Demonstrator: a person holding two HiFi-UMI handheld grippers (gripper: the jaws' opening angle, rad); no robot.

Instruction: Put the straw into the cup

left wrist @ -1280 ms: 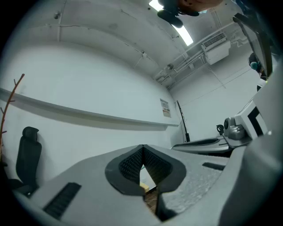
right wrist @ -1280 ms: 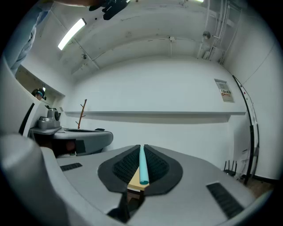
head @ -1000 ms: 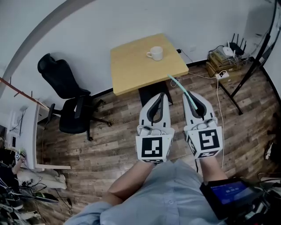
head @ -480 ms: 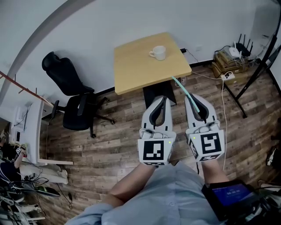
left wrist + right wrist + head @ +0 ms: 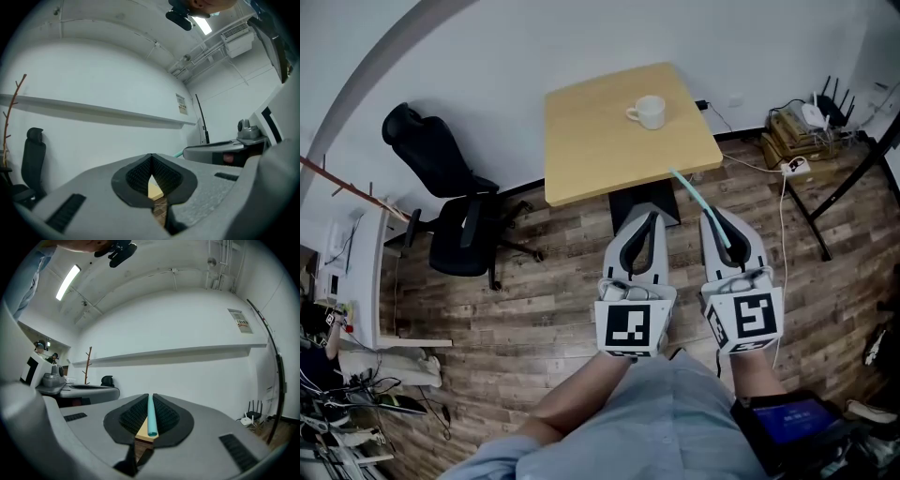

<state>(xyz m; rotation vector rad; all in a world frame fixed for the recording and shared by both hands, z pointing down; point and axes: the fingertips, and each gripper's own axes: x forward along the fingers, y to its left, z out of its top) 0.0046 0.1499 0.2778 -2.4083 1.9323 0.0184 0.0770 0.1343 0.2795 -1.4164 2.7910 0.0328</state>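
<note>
A white cup [image 5: 650,112] with a handle stands on the far part of a square wooden table [image 5: 600,150]. My right gripper [image 5: 722,221] is shut on a light teal straw [image 5: 697,200], which sticks out past its tips toward the table's near edge. In the right gripper view the straw [image 5: 152,418] lies clamped between the dark pads. My left gripper [image 5: 646,221] is beside it to the left, shut with nothing in it. Both grippers hang over the floor, short of the table. The left gripper view shows its jaws closed, a slice of table behind them.
A black office chair [image 5: 455,211] stands left of the table. Cables, a router and boxes [image 5: 806,127] lie at the right by a black stand leg [image 5: 853,169]. A white shelf unit [image 5: 356,281] is at the far left. Wooden floor [image 5: 534,300] lies below.
The view has shifted a little closer to the table. Both grippers keep their poses, the straw still held in the right one.
</note>
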